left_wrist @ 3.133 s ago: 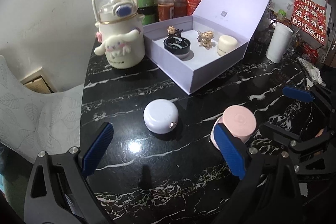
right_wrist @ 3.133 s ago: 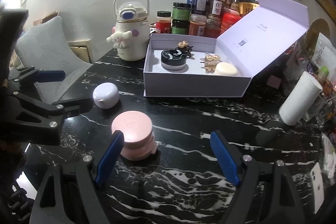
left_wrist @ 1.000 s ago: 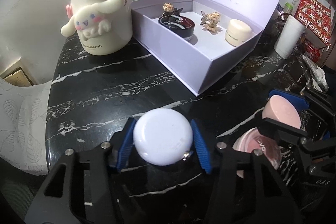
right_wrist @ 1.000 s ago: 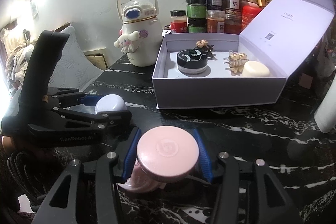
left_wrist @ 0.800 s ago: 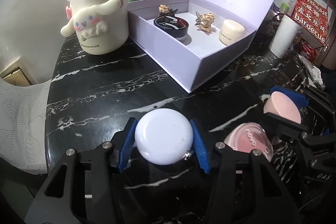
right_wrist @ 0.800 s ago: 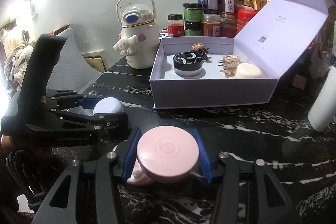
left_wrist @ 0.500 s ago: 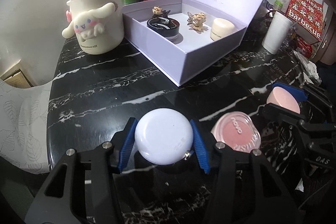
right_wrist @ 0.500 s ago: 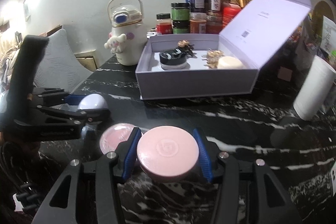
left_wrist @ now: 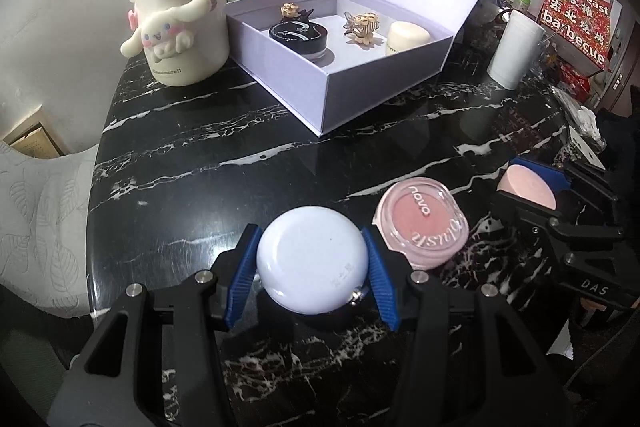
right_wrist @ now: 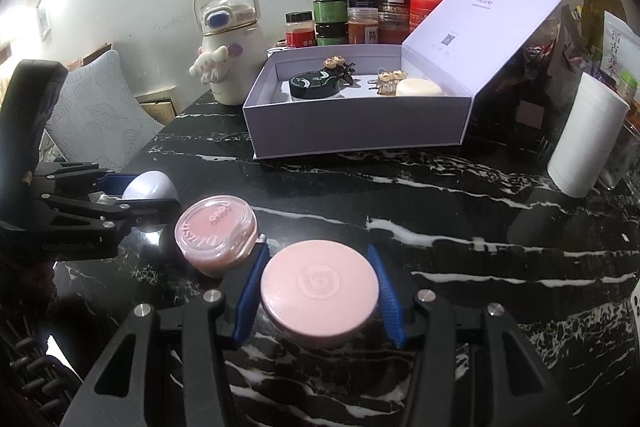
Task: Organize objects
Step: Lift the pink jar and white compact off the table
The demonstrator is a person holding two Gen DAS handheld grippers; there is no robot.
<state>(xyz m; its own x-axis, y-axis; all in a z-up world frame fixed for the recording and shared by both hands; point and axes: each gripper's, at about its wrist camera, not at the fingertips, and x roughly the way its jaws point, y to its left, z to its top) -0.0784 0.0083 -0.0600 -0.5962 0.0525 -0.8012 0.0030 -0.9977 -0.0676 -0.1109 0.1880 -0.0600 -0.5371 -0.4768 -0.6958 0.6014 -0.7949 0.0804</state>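
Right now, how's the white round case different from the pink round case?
The white round case is pale lavender-white and sits in the left gripper; the pink round case is pink, bears an embossed emblem, and sits in the right gripper. Both are round, lidded and clamped between blue pads.

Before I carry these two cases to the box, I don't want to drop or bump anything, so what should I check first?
1. Left gripper shut on the white case: ok, pads on both sides.
2. Right gripper shut on the pink case: ok.
3. Box lid open: ok, it stands raised at the back.
4. Free room in the box: ok, bare floor at the front; the black jar, two clips and the cream jar sit toward the back.
5. Blush pot clear of the right gripper: not ok, it sits against the left finger.
6. Table bare between cases and box: ok.
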